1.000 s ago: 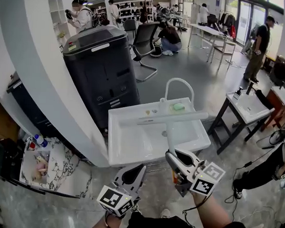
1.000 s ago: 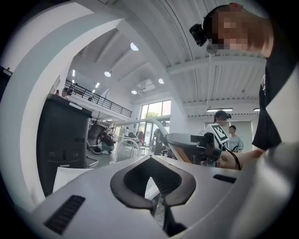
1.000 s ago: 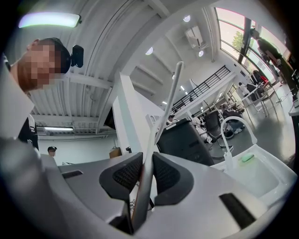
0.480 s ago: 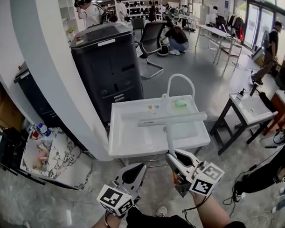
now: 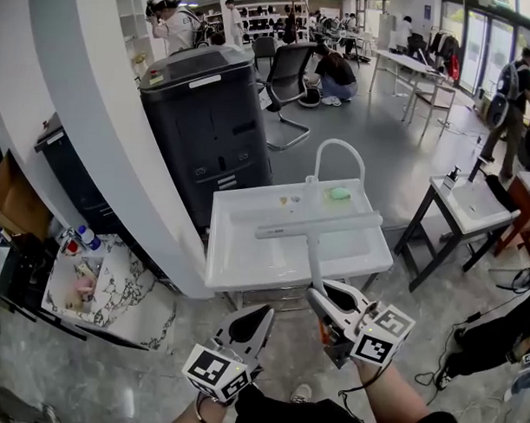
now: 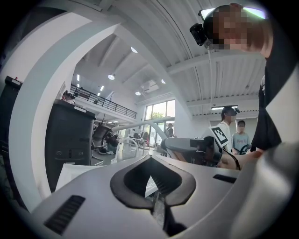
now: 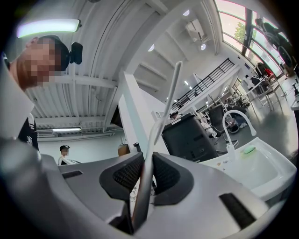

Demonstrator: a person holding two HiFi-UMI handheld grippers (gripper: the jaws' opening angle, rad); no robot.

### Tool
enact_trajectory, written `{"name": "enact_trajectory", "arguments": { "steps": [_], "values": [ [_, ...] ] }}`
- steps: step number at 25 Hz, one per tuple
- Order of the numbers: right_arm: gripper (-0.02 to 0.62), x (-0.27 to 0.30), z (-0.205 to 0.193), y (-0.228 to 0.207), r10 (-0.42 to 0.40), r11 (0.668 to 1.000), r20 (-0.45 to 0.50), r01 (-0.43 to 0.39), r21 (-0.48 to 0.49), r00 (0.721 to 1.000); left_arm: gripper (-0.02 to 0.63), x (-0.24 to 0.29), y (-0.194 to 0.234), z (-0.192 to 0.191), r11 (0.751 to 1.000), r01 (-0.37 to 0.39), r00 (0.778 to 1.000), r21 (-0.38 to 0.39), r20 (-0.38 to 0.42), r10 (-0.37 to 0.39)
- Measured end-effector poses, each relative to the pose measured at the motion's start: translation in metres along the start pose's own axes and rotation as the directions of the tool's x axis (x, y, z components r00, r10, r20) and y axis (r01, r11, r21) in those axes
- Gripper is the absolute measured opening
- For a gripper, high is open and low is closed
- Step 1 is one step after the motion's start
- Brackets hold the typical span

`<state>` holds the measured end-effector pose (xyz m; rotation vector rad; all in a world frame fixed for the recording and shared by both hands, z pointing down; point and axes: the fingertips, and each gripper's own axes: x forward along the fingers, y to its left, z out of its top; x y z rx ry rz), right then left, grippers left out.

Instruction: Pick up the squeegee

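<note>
Gripping the squeegee (image 5: 314, 256) by its thin handle, the right gripper (image 5: 316, 293) has its jaws closed part-way, both pads pressed flat against the shaft. In the right gripper view the handle runs up between the pads (image 7: 128, 175) towards 12 o'clock. Seen from the head view, the long pale blade (image 5: 321, 225) lies crosswise at 12 o'clock from that gripper, over the white sink (image 5: 245, 279), clear of the curved tap (image 5: 336, 152) further back. A small green object (image 5: 338, 193) lies on the sink's back ledge. The left gripper (image 5: 263, 315) hangs at 8 o'clock of the right one, jaws drawn together at the tips with nothing between them. A black machine (image 5: 207, 135) stands at 11 o'clock of the sink.
</note>
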<state>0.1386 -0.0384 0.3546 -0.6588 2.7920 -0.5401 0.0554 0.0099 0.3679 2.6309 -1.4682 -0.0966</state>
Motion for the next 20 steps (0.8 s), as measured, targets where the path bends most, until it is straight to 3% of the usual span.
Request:
{"name": "enact_trajectory", "arguments": {
  "steps": [20],
  "values": [
    [0.077,0.0022,0.0003,-0.0006,0.006,1.000,0.001,-0.006,0.001,1.000,0.014,0.0046,0.0003,0.0014,1.000,0.009,1.000,0.021,0.006,-0.009]
  ]
}}
